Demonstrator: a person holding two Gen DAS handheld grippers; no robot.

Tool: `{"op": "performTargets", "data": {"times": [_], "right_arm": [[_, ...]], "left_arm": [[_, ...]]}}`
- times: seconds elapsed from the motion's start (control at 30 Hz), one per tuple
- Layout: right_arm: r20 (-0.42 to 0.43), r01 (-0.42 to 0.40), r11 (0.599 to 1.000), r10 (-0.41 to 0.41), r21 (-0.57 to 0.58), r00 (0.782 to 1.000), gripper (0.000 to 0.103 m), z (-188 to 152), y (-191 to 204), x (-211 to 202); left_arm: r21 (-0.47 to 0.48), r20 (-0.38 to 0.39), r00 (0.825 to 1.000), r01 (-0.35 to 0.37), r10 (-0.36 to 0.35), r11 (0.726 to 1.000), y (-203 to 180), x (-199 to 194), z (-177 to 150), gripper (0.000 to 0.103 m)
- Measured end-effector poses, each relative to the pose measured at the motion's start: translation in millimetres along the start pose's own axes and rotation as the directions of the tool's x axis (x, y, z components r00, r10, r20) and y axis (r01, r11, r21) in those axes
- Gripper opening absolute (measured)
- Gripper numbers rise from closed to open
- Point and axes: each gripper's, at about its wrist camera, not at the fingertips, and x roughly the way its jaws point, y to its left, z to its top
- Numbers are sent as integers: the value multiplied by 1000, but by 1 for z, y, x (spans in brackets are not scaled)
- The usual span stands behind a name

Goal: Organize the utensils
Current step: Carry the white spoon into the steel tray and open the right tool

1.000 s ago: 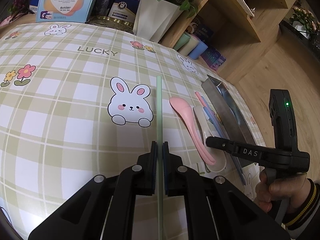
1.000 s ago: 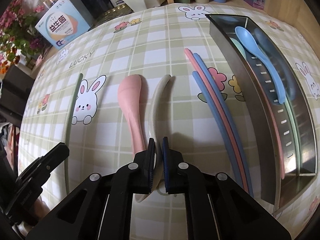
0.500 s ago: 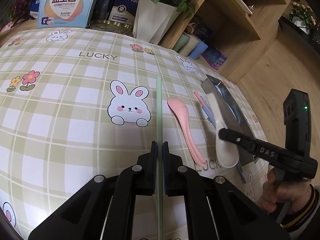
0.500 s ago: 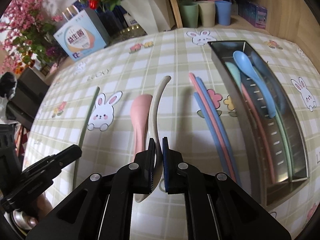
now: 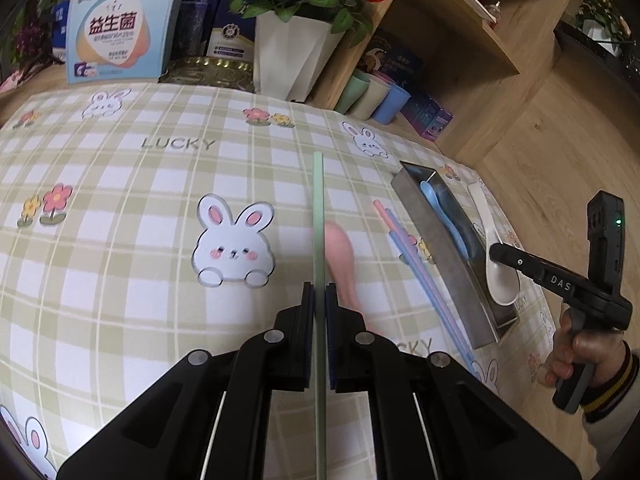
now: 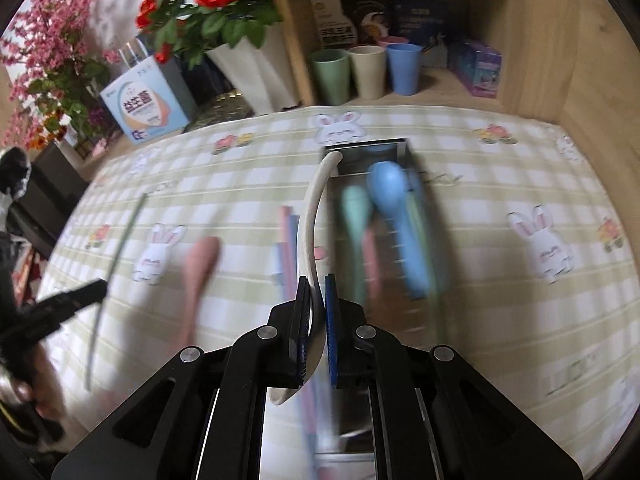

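Observation:
My left gripper [image 5: 319, 294] is shut on a green chopstick [image 5: 318, 208] and holds it above the checked tablecloth. My right gripper [image 6: 318, 284] is shut on a cream spoon [image 6: 312, 216] and holds it in the air over the near end of the steel utensil tray [image 5: 440, 256]; the spoon also shows in the left wrist view [image 5: 494, 256]. The tray holds a blue spoon [image 6: 394, 204], a green spoon [image 6: 354, 216] and pink and green chopsticks. A pink spoon [image 5: 340, 256] and a pink and a blue chopstick [image 5: 404, 248] lie on the cloth left of the tray.
At the table's far edge stand a white vase with red roses [image 5: 296, 52], a blue and white box [image 5: 120, 32] and a gold tin [image 5: 208, 70]. Three cups [image 6: 366, 70] and small boxes sit in a wooden shelf [image 5: 460, 40] behind.
My right gripper has lifted the cream spoon off the cloth and carried it right, to above the steel tray. My left gripper has risen slightly with the green chopstick.

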Motion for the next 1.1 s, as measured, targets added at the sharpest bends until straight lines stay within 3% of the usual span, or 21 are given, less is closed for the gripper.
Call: {"op": "performTargets", "data": {"times": [0.23, 0.6, 0.87, 1.1], "right_arm": [[-55, 57, 994, -62, -90, 997, 7, 22, -39, 23], [-141, 163, 920, -225, -355, 964, 7, 57, -30, 70], [-149, 197, 912, -265, -361, 953, 7, 65, -25, 88], [-122, 161, 960, -193, -229, 974, 9, 62, -29, 63]], "left_arm": [[13, -18, 1000, 12, -11, 1000, -23, 16, 18, 6], [42, -26, 998, 50, -49, 998, -50, 33, 36, 6], [42, -39, 997, 67, -65, 997, -52, 36, 35, 6], [27, -61, 994, 90, -88, 996, -58, 39, 37, 5]]}}
